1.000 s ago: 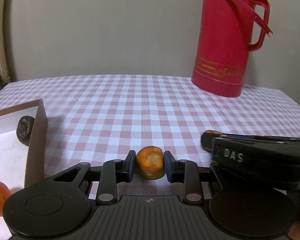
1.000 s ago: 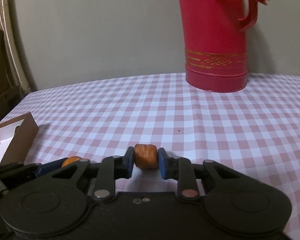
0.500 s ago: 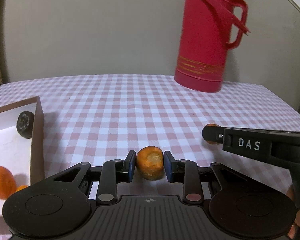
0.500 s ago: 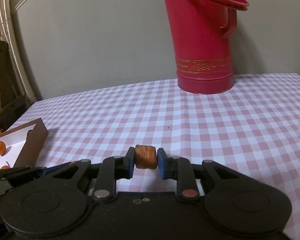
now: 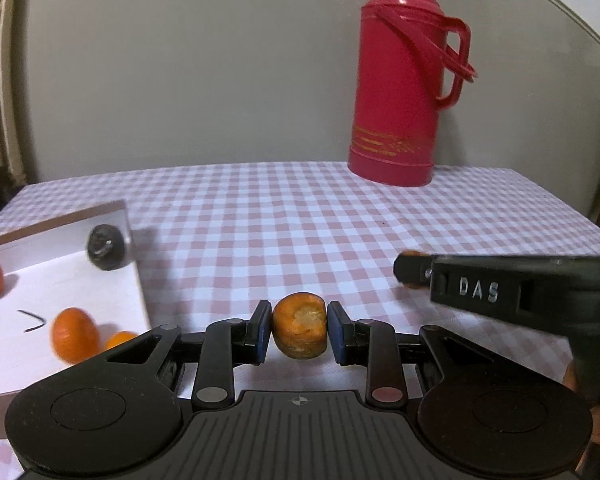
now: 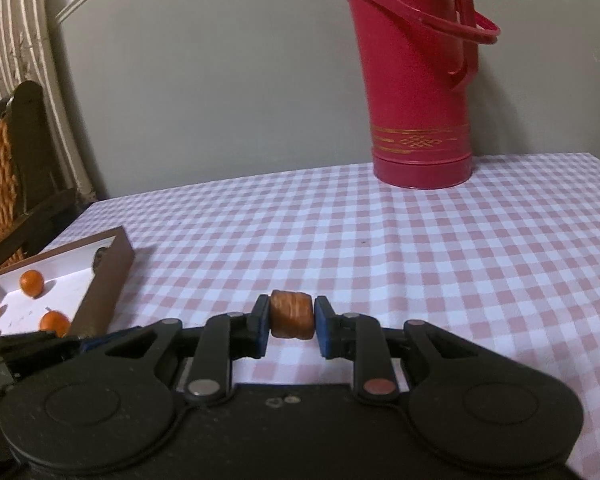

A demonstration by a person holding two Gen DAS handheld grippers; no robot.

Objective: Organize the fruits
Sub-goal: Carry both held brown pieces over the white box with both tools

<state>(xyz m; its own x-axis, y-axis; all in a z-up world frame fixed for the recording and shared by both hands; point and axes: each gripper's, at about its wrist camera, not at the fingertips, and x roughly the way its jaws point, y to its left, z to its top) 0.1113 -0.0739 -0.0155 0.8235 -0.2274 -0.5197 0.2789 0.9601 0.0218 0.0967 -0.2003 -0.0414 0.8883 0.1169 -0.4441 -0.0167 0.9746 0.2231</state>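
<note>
Since the earlier frame, more of the box (image 5: 128, 232) at the table's left edge has come into view: one dark fruit (image 5: 106, 247), three kumquats (image 5: 74, 334). Left gripper (image 5: 299, 332) pinches one orange piece (image 5: 299, 330); right gripper (image 6: 290, 320) pinches a second orange piece (image 6: 291, 314), both above the checked tablecloth (image 5: 300, 220).

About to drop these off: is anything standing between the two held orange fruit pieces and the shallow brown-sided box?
Nothing visible does. The left gripper holds an orange fruit piece, the right gripper a flatter orange piece. Only bare pink-checked tablecloth lies toward the shallow brown-sided box. The tall red flask stands far back.
</note>
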